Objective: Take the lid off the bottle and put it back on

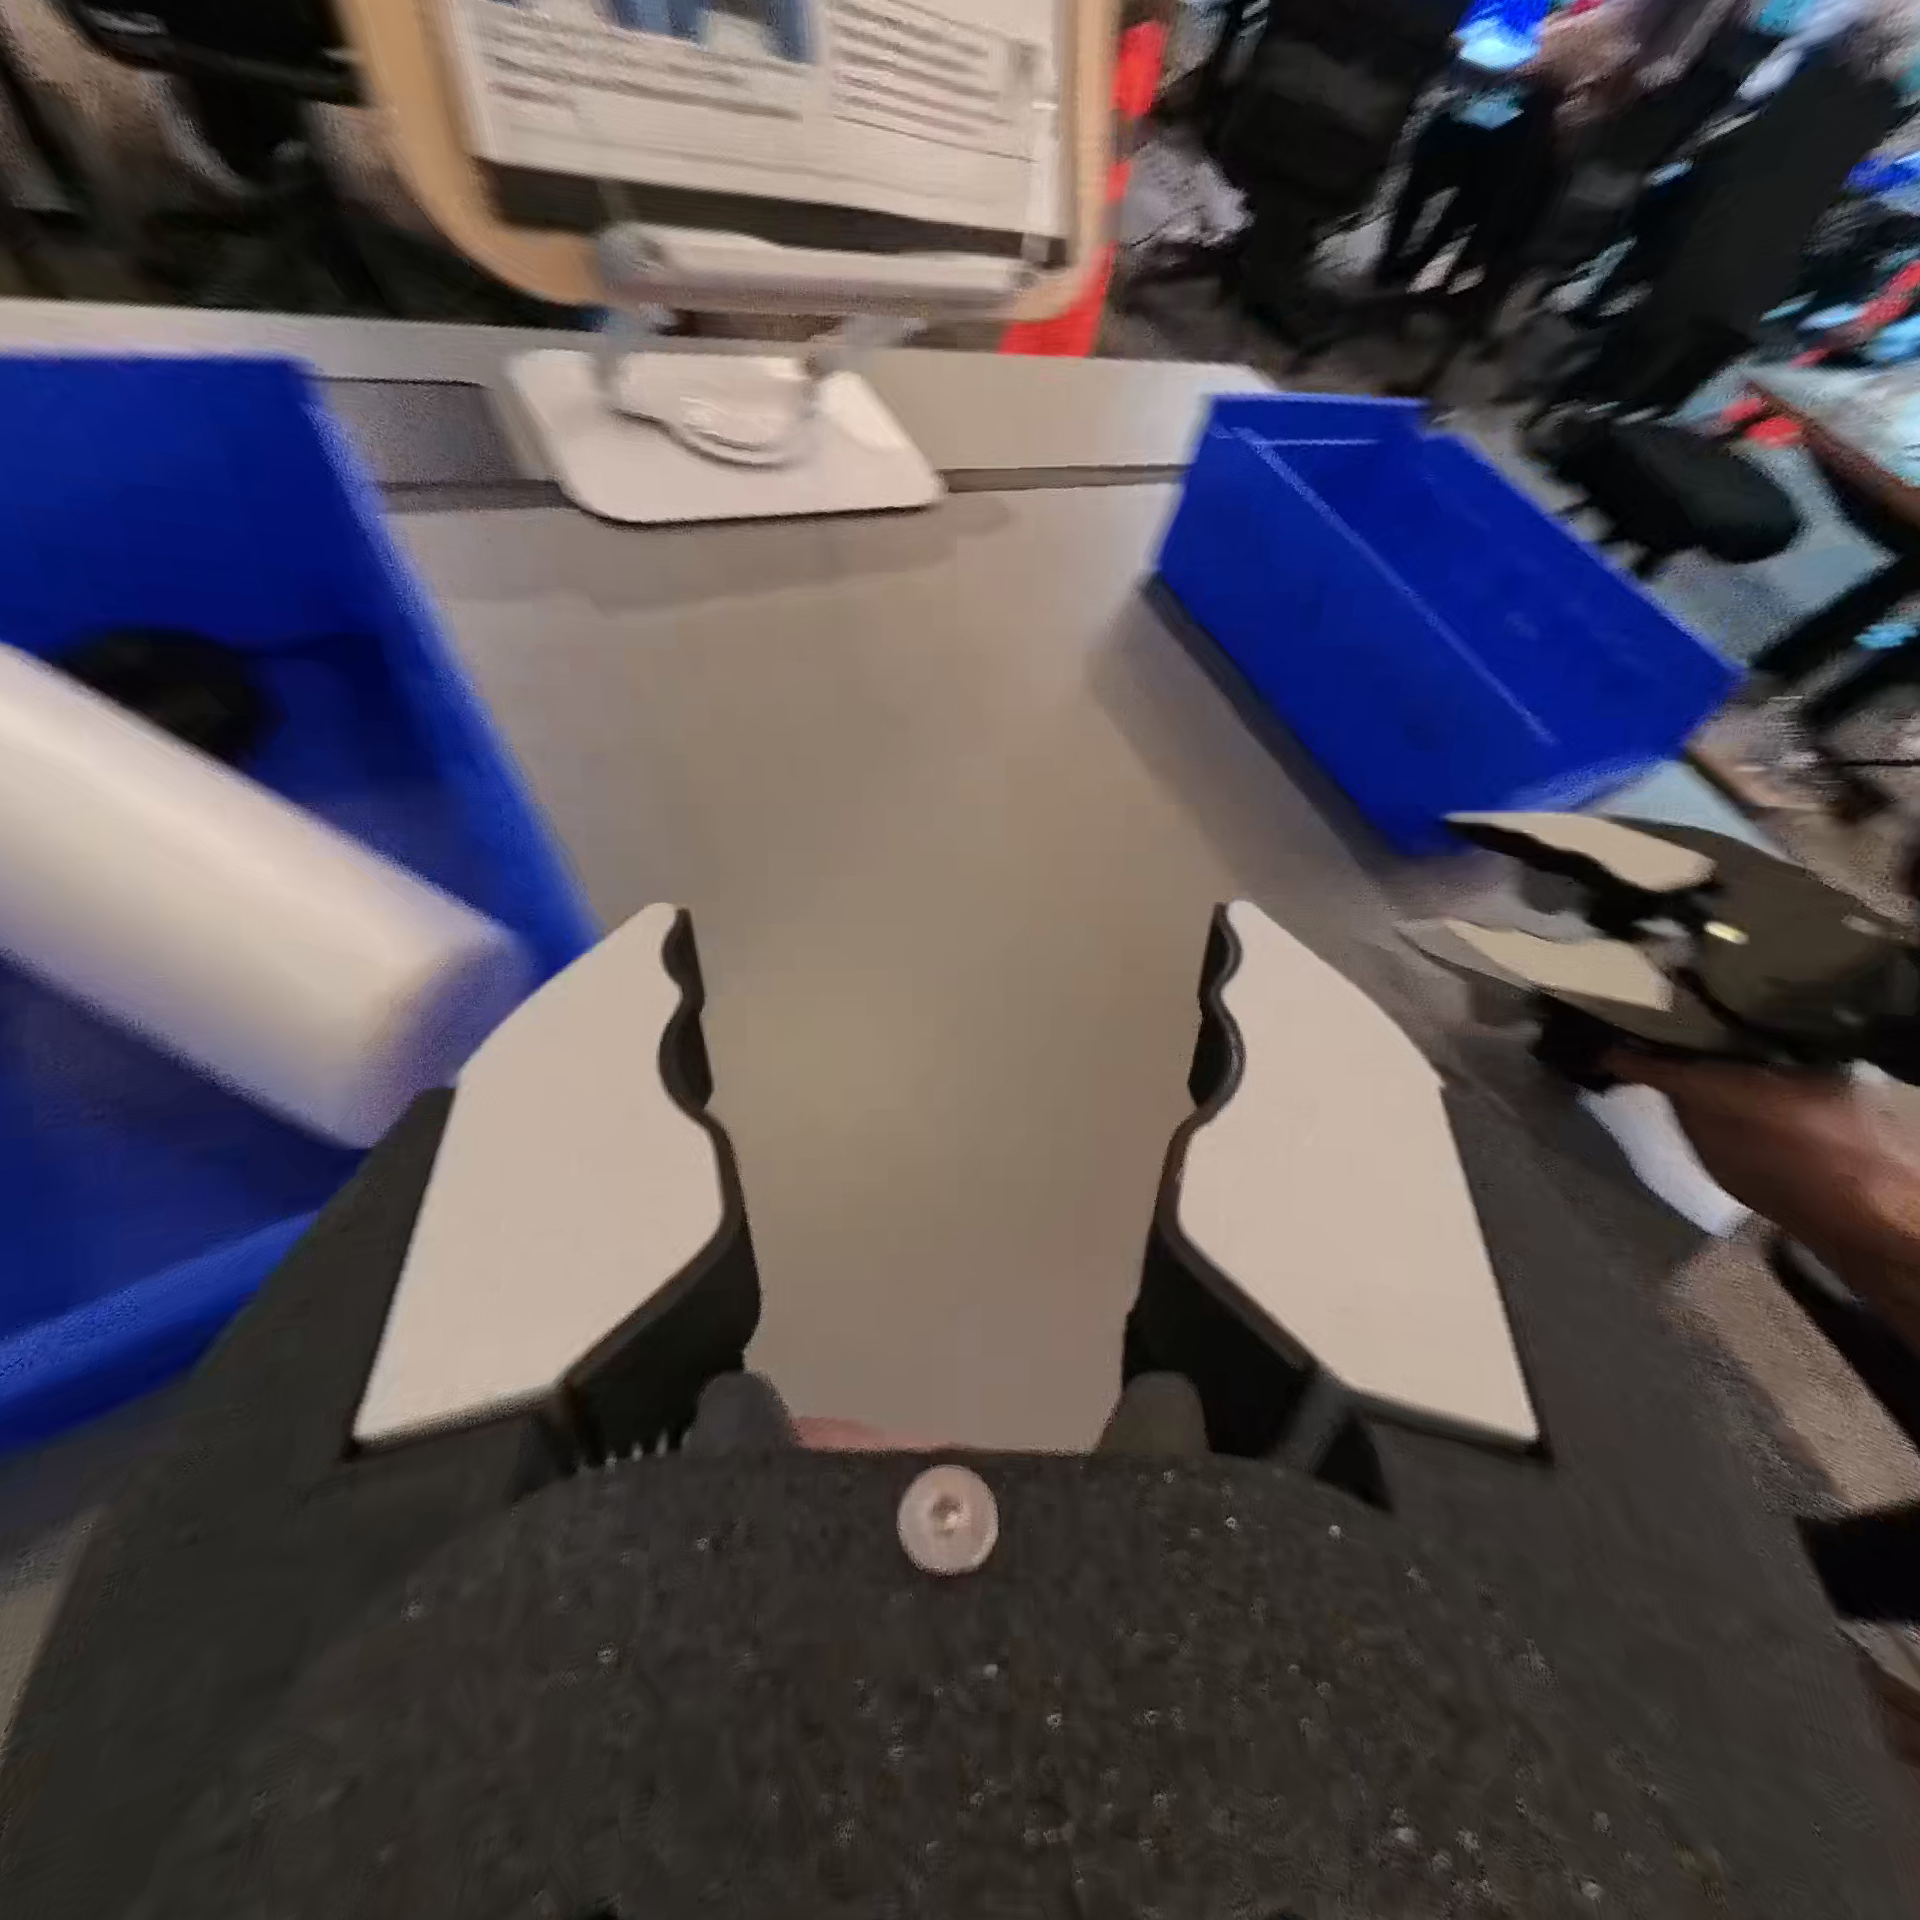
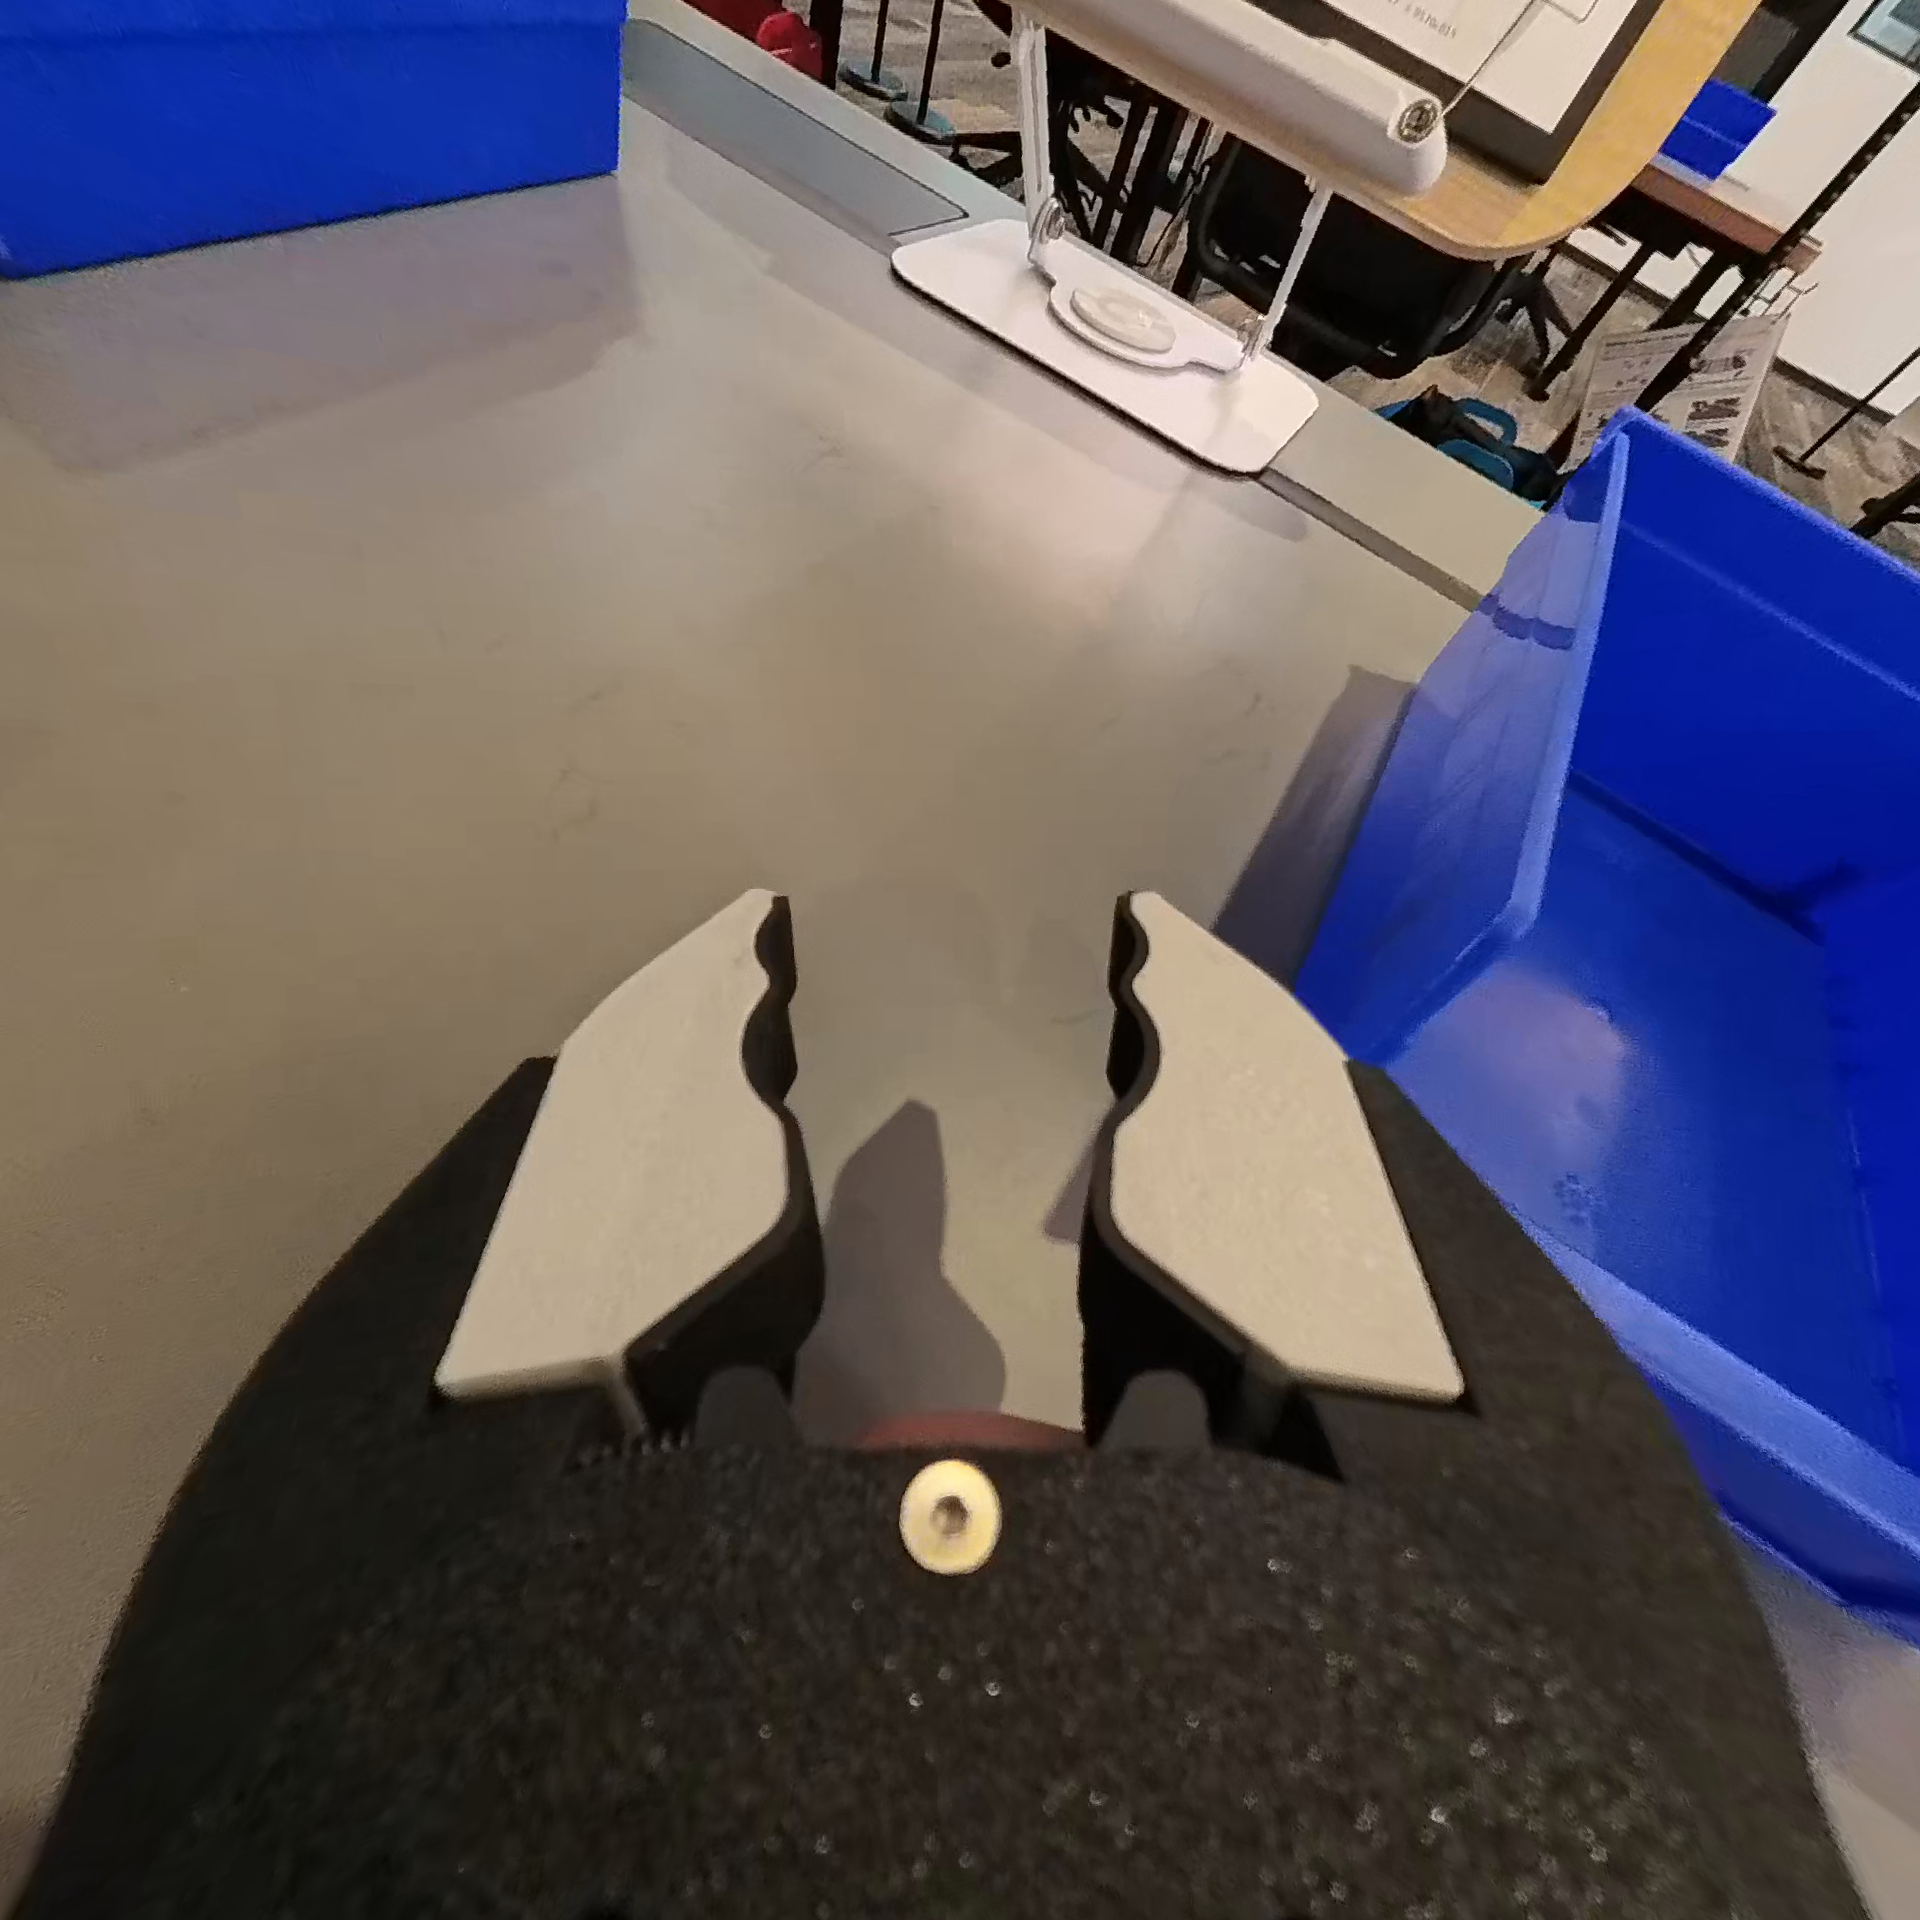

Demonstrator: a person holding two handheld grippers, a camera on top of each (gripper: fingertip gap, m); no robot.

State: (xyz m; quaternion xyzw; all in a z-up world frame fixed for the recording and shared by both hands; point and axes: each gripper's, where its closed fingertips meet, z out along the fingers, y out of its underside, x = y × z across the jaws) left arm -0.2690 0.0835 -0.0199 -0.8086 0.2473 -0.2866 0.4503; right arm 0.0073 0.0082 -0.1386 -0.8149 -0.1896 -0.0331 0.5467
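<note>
Over the grey table (image 1: 914, 727), left gripper (image 1: 951, 914) hung wide open, empty; right gripper (image 2: 951, 904) likewise released over bare surface. White bottle (image 1: 208, 894) lay tilted at the near-left blue bin (image 1: 416, 623), probably deposited there; lid not discernible.

Both wrist views low over table (image 2: 520, 675) (facing monitor stand (image 2: 1101, 343)).

A pale, silvery-white cylindrical bottle (image 1: 197, 883) lies tilted across the left blue plastic bin (image 1: 208, 499), its blunt end jutting over the near rim. It is blurred, and whether its lid is on cannot be told.
</note>
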